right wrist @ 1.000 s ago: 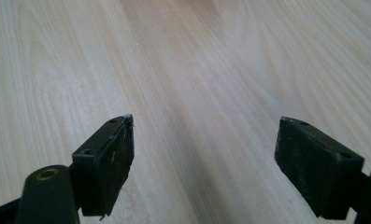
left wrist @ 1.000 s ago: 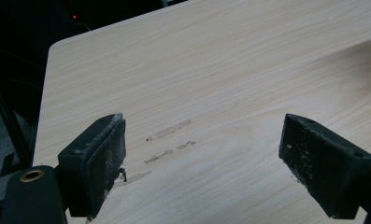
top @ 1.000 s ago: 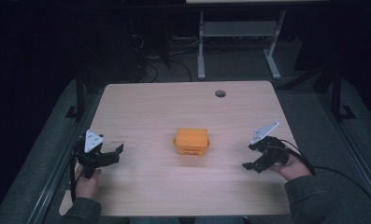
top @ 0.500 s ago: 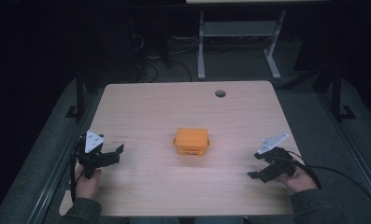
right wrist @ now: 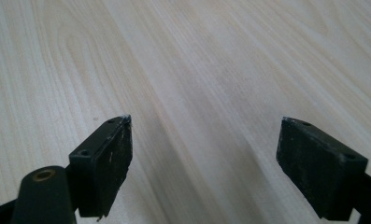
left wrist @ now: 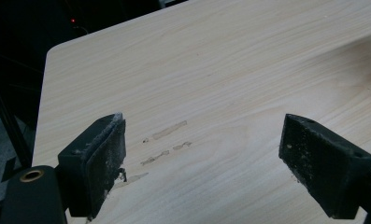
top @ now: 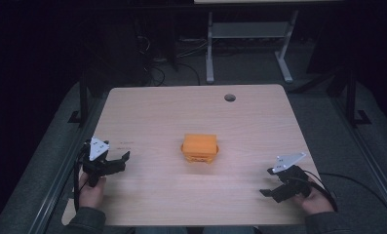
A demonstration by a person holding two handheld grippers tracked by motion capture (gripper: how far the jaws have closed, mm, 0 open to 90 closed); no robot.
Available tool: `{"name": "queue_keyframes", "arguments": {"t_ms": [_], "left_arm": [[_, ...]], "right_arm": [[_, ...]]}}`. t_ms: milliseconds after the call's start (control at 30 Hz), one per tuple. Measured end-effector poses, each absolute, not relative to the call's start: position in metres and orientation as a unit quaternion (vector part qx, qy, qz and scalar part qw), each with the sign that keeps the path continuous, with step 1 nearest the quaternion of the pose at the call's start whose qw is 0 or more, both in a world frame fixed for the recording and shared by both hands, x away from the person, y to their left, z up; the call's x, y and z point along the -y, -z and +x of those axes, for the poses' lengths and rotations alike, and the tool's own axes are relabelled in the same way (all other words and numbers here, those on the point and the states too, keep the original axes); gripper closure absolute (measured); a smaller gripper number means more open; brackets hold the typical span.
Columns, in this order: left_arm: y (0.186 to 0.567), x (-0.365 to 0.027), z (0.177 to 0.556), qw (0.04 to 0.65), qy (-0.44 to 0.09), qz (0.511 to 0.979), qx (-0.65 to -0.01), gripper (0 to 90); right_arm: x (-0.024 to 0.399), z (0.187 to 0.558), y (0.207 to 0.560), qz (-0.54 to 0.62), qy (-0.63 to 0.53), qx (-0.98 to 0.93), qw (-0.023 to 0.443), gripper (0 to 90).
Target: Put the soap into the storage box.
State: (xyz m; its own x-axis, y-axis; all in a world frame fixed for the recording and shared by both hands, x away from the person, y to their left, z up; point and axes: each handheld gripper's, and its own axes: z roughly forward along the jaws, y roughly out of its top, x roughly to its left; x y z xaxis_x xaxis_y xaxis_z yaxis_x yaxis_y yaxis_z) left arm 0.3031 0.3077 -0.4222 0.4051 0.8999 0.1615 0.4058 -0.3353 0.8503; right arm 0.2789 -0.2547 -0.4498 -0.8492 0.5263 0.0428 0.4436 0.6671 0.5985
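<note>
A pale wooden table (top: 157, 112) with rounded corners and a fine lengthwise grain carries a small orange box (top: 200, 147) near its middle. The box is blocky and matte, like moulded plastic, with a flat top slightly wider than its base; finer detail on its front is too small to make out.

The left gripper (top: 114, 165) sits over the table's near left part, held in the person's left hand (top: 89, 187). Its jaws stand wide apart with nothing between them. The orange box lies ahead of it and off to its right, well apart. In the left gripper view the two black pads (left wrist: 103, 161) are rectangular, rubbery and scuffed with pale dust, and bare wood shows between them. A few short, faint smudge marks (left wrist: 167, 142) streak the wood just ahead of the left pad.

The right gripper (top: 268, 183) is at the near right part of the table, in the right hand (top: 314, 197), a grey three-cornered plate (top: 288, 162) tilted on top. Its jaws are also spread wide and hold nothing. The box is forward and to its left, well apart. In the right gripper view the worn black pads (right wrist: 109, 161) frame smooth, light wood grain.

A round cable hole (top: 229, 97) pierces the table's far side, beyond both grippers.
</note>
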Motion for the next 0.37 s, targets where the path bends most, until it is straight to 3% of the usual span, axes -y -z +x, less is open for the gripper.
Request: {"name": "queue_keyframes", "arguments": {"t_ms": [367], "left_arm": [[0.423,-0.308,0.304,0.377,-0.328,0.746,-0.441,14.1]], "right_arm": [[0.259,0.255,0.462,0.283,-0.354,-0.886,0.097,17.6]]}}
